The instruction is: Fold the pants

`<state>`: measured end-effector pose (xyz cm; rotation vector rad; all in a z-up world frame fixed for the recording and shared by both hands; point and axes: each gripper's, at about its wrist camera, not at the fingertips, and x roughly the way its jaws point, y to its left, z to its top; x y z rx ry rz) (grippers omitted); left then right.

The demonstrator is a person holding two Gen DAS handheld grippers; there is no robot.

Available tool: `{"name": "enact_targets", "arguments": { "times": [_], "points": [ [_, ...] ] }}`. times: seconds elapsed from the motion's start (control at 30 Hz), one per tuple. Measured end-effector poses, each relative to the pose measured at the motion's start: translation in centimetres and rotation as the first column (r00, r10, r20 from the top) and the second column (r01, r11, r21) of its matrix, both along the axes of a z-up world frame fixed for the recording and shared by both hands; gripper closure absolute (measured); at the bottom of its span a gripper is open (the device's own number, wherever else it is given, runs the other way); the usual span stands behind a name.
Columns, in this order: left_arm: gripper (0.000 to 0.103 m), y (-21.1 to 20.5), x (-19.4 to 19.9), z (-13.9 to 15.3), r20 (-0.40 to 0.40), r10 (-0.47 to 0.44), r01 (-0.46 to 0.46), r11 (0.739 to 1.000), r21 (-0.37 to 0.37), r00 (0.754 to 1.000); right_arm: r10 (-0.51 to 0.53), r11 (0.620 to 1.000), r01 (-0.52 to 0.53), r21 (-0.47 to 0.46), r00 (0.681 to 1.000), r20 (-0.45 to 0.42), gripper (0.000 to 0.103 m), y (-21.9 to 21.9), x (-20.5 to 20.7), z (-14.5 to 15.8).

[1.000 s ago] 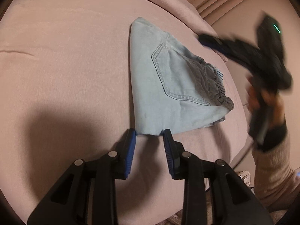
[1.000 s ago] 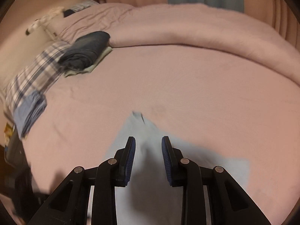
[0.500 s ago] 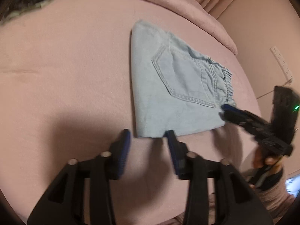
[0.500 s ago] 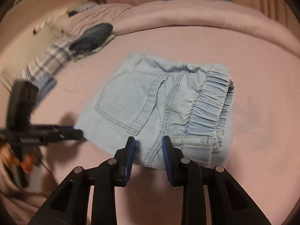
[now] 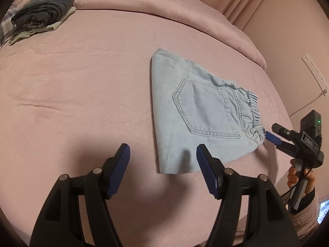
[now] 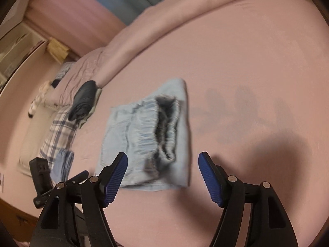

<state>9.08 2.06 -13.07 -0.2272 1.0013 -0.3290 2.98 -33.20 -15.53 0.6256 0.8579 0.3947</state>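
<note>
Light blue denim pants [image 5: 197, 119] lie folded into a small packet on the pink bed, back pocket up, elastic waistband toward the right. My left gripper [image 5: 163, 169] is open and empty, just short of the packet's near corner. My right gripper [image 6: 162, 177] is open and empty, facing the waistband end of the pants [image 6: 152, 135]. In the left wrist view the right gripper [image 5: 273, 139] sits at the packet's waistband corner. The left gripper [image 6: 61, 183] shows at the lower left of the right wrist view.
A stack of folded dark clothes [image 5: 43, 14] lies at the far left of the bed, also in the right wrist view [image 6: 84, 100]. A plaid pillow [image 6: 59, 131] lies by it. A rolled pink duvet [image 5: 164, 10] runs along the back. A wall socket strip [image 5: 314, 72] is at right.
Both grippers have opened wide. The right gripper swung down from above to the waistband corner of the pants. The left gripper drew back a little.
</note>
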Motion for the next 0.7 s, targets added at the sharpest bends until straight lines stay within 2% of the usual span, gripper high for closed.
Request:
{"name": "enact_targets", "arguments": {
  "times": [0.13, 0.33, 0.43, 0.7],
  "points": [
    [0.036, -0.3, 0.3, 0.0, -0.001, -0.01, 0.01, 1.0, -0.002, 1.0, 0.011, 0.999, -0.009, 0.041, 0.999, -0.042, 0.031, -0.1, 0.2, -0.8],
    [0.035, -0.5, 1.0, 0.0, -0.003, -0.013, 0.013, 1.0, -0.002, 1.0, 0.032, 0.999, -0.031, 0.03, 0.998, -0.051, 0.03, 0.6, 0.7, -0.6],
    [0.03, -0.4, 1.4, -0.1, -0.006, -0.009, 0.009, 1.0, -0.005, 1.0, 0.036, 0.999, -0.035, 0.015, 0.998, -0.05, 0.03, 0.3, 0.7, -0.5],
    [0.03, -0.6, 2.2, -0.3, -0.016, -0.016, 0.016, 1.0, -0.005, 1.0, 0.044, 0.999, -0.045, -0.022, 0.997, -0.065, 0.029, 0.8, 1.9, -0.3]
  ]
}}
